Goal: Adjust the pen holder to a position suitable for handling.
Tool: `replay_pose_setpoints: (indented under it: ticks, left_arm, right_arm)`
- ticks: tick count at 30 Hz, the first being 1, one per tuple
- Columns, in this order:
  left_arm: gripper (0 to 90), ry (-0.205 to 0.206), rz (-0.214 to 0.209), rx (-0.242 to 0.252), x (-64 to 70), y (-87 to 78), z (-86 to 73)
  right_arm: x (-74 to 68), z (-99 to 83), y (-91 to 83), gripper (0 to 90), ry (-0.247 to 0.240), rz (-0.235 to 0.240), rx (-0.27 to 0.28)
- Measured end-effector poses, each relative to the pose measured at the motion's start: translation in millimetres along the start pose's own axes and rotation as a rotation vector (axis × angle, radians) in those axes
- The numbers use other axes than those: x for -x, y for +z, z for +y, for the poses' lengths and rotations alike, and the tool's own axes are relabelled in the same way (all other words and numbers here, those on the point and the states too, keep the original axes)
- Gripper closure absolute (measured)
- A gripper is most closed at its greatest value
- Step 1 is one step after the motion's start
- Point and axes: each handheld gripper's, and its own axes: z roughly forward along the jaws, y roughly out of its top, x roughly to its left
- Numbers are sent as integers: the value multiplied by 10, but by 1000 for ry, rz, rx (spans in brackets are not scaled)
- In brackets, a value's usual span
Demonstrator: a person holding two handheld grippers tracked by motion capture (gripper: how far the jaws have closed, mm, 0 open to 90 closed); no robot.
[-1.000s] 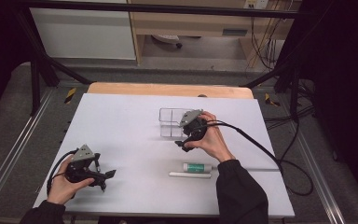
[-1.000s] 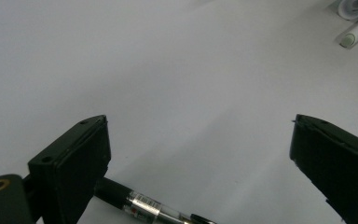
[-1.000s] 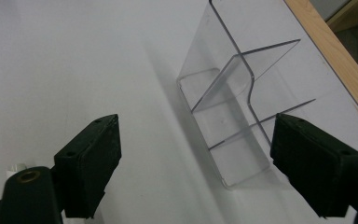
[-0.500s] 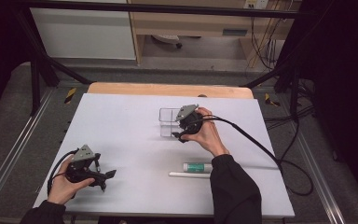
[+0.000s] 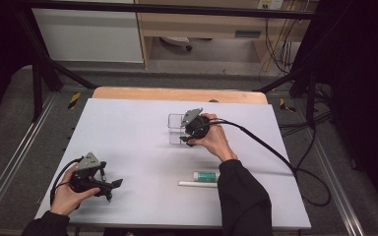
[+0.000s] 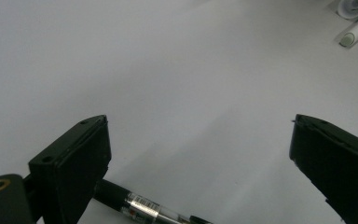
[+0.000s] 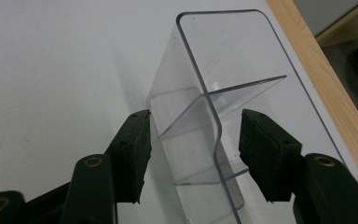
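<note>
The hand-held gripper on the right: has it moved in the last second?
Yes. The right hand-held gripper has edged away from the tube, toward the clear organizer.

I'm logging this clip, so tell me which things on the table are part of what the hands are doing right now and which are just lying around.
In the job:
right tool, jaws astride one wall of the clear divided holder
left tool, open over a pen

Lying about:
green-and-white tube
white stick
</note>
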Motion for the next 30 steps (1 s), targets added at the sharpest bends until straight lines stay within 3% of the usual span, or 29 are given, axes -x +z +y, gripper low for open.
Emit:
replay_pose_setpoints:
  ticks: [7, 20, 30]
  left_arm:
    - [52, -1, 0, 0, -3, 3, -1]
    - [53, -1, 0, -2, -3, 5, -3]
    - [54, 1, -1, -3, -2, 9, -2]
  right_arm:
    - [43, 5, 36, 542, -52, 15, -31]
    - [51, -5, 75, 713, -60, 25, -9]
    - [40, -17, 80, 765, -116, 8, -4]
